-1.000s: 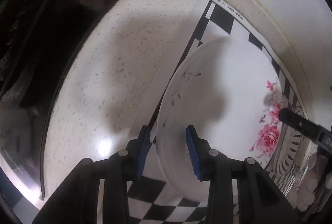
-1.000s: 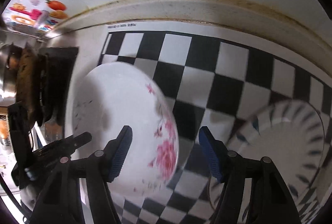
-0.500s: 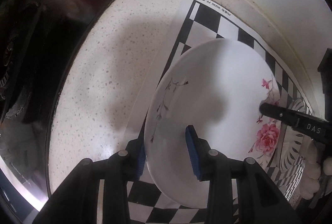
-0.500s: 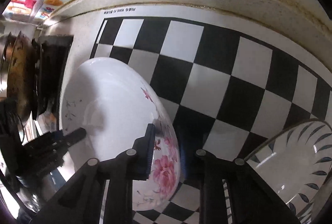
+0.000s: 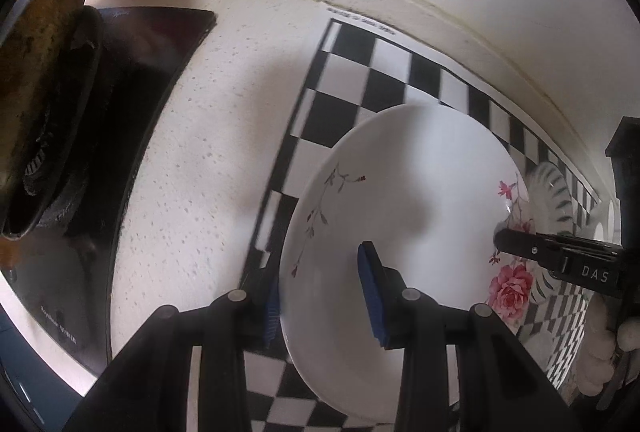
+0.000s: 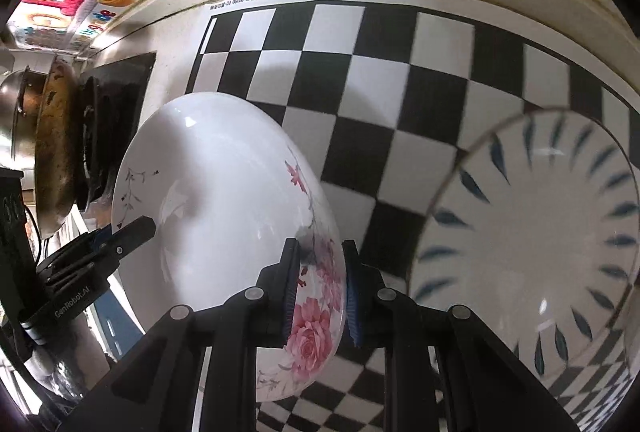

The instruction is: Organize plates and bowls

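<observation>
A white plate with pink roses (image 5: pixel 420 232) is held off the checkered mat (image 5: pixel 360 72) by both grippers. My left gripper (image 5: pixel 320 296) is shut on its left rim. My right gripper (image 6: pixel 320 292) is shut on the opposite rim, at the roses; the plate (image 6: pixel 224 224) fills the left of the right wrist view. A white bowl with blue leaf marks (image 6: pixel 540 252) sits on the mat just right of the right gripper and also shows in the left wrist view (image 5: pixel 556 192).
A black stove (image 5: pixel 132 92) with a dirty pan (image 5: pixel 36 80) stands at the left on the speckled counter (image 5: pixel 208 160). A steel pot (image 6: pixel 16 116) is behind it. The wall edge runs along the back.
The right gripper closed on the plate's rose rim. Both grippers raised the plate off the mat and tilted it; the views pulled back and show more stove and bowl.
</observation>
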Demonstrator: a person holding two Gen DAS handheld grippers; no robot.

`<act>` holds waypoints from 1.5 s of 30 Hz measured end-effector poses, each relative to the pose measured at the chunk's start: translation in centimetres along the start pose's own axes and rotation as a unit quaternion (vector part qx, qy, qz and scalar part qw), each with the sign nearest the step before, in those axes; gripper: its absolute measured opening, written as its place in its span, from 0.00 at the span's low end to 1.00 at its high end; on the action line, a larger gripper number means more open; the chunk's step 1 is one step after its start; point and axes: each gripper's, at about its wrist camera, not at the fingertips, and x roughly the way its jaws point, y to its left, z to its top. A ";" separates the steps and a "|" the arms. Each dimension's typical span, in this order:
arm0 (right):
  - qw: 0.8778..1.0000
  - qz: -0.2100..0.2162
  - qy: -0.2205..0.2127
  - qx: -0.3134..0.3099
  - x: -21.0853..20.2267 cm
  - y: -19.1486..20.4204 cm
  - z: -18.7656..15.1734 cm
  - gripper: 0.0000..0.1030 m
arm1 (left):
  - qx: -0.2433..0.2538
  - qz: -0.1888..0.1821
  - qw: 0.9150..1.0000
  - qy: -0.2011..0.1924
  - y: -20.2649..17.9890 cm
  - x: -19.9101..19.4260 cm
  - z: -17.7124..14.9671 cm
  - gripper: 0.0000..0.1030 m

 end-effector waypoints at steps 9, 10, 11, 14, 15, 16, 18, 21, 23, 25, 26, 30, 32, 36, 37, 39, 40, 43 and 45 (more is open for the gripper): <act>0.999 -0.003 -0.034 0.020 -5.0 -3.0 -6.4 0.22 | 0.047 -0.005 0.999 -0.003 -5.1 -2.5 -3.1 0.32; 0.999 -0.003 -0.037 0.023 -5.5 -3.5 -7.1 0.22 | 0.053 -0.007 0.999 -0.002 -5.6 -2.6 -3.5 0.32; 0.999 -0.005 -0.042 0.029 -6.1 -4.2 -8.2 0.22 | 0.058 -0.012 0.998 0.001 -6.3 -2.7 -4.0 0.32; 0.998 -0.006 -0.052 0.048 -7.4 -6.3 -10.8 0.22 | 0.084 -0.018 0.996 0.010 -8.9 -2.6 -5.9 0.32; 0.997 -0.006 -0.055 0.056 -7.9 -7.2 -11.9 0.22 | 0.092 -0.017 0.996 0.012 -9.7 -2.4 -6.4 0.32; 0.996 -0.006 -0.058 0.062 -8.3 -8.0 -13.0 0.22 | 0.102 -0.017 0.995 0.015 -10.7 -2.3 -7.0 0.32; 0.995 -0.007 -0.062 0.076 -9.1 -9.8 -15.0 0.22 | 0.119 -0.017 0.993 0.021 -12.3 -1.9 -8.0 0.32; 0.993 -0.004 -0.068 0.097 -10.2 -12.7 -18.4 0.22 | 0.138 -0.022 0.989 0.035 -14.4 -1.0 -9.7 0.32; 0.991 -0.009 -0.072 0.111 -10.4 -14.6 -20.7 0.22 | 0.146 -0.030 0.988 0.047 -16.0 -0.5 -11.0 0.32; 0.990 -0.011 -0.070 0.123 -10.1 -16.1 -22.4 0.22 | 0.157 -0.033 0.985 0.057 -17.4 0.1 -12.2 0.32; 0.989 -0.008 -0.068 0.132 -9.9 -16.9 -23.3 0.22 | 0.164 -0.030 0.984 0.062 -18.1 0.6 -12.9 0.32; 0.985 -0.001 -0.059 0.161 -9.0 -19.9 -26.8 0.22 | 0.189 -0.022 0.978 0.081 -20.1 2.0 -15.2 0.32; 0.984 -0.003 -0.055 0.167 -8.6 -20.9 -27.9 0.22 | 0.199 -0.013 0.976 0.089 -21.0 2.6 -16.1 0.32; 0.984 -0.013 -0.052 0.168 -8.1 -22.0 -29.2 0.22 | 0.212 0.001 0.971 0.107 -21.9 4.1 -17.2 0.32; 0.985 -0.016 -0.052 0.166 -7.9 -22.2 -29.4 0.22 | 0.212 0.005 0.971 0.114 -22.0 4.5 -17.4 0.32; 0.985 -0.027 -0.051 0.160 -7.7 -22.2 -29.3 0.22 | 0.210 0.009 0.970 0.122 -22.1 5.3 -17.6 0.32; 0.986 -0.031 -0.048 0.157 -7.5 -22.1 -29.2 0.22 | 0.208 0.014 0.970 0.126 -22.1 5.6 -17.7 0.32; 0.988 -0.048 -0.042 0.142 -7.2 -21.8 -29.2 0.22 | 0.211 0.029 0.968 0.130 -22.2 6.2 -18.1 0.32; 0.988 -0.054 -0.040 0.136 -7.2 -21.5 -29.1 0.21 | 0.212 0.033 0.968 0.128 -22.0 6.3 -18.4 0.32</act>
